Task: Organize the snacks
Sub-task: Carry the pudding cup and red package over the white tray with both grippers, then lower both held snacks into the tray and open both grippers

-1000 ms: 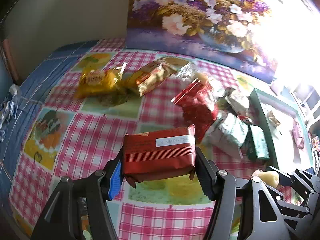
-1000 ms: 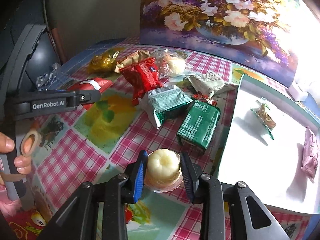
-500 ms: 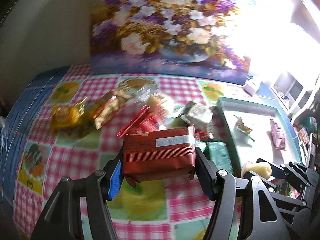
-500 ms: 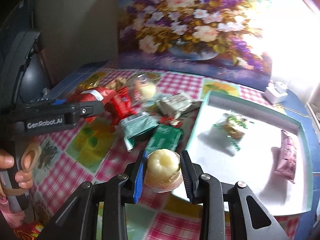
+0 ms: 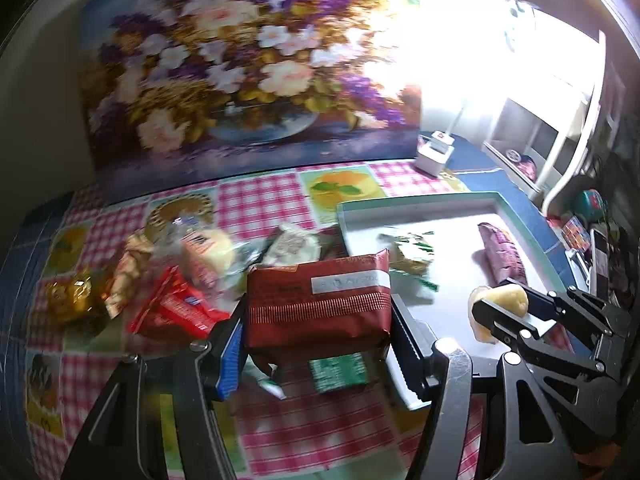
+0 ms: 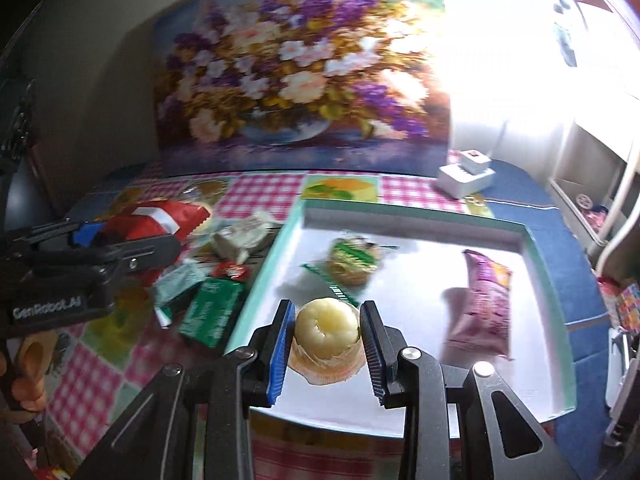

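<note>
Backdrop: a large floral painting (image 6: 304, 80) of white, peach and purple blooms in a bowl, which stood upright against a plain beige wall (image 5: 44, 92) at the table's far edge. Table cover: a tablecloth (image 5: 256, 200) of pink-and-white gingham with fruit panels and a blue border. Near the painting's right corner: a small white box (image 6: 466, 174). Right side: white furniture (image 5: 560, 136), partly lost in strong overexposed daylight.

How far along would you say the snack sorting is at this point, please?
Done: a purple packet and a green-wrapped snack lie in the tray. In hand: left gripper holds a red packet, right gripper a pale round snack. Left: the pile on the tablecloth.
</note>
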{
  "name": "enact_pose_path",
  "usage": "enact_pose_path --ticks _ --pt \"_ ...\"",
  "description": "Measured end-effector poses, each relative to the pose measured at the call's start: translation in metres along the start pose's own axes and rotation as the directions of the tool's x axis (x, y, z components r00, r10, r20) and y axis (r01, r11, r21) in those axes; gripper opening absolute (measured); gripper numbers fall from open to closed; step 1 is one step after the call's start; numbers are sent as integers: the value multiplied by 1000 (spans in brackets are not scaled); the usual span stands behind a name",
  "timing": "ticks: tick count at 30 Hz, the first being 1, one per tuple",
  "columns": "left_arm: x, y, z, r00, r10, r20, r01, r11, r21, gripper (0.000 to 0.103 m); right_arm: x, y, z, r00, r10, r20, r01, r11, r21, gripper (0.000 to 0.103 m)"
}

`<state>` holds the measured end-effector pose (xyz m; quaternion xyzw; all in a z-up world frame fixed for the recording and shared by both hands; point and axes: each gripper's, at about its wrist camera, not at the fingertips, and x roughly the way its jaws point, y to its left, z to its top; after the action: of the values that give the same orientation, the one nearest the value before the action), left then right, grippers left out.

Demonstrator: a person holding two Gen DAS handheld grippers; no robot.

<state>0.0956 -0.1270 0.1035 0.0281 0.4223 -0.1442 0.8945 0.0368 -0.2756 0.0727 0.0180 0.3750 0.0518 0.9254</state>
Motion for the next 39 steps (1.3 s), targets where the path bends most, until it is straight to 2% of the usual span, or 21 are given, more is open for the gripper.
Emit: enact_pose_path --ticks 7,16,28,39 --pt "13 -39 9 999 -39 -13 40 995 89 65 -2 -29 -5 998 -65 5 65 997 45 36" --pt "32 -73 15 997 -65 -45 71 986 152 65 5 -52 -13 993 -118 -28 120 990 77 36" --pt "61 -101 9 991 -79 -108 97 979 178 66 15 -73 -23 984 -160 -82 169 979 116 36" --pt "75 -104 2 983 -80 -164 107 981 160 66 23 -79 -27 978 -171 -117 185 975 125 37"
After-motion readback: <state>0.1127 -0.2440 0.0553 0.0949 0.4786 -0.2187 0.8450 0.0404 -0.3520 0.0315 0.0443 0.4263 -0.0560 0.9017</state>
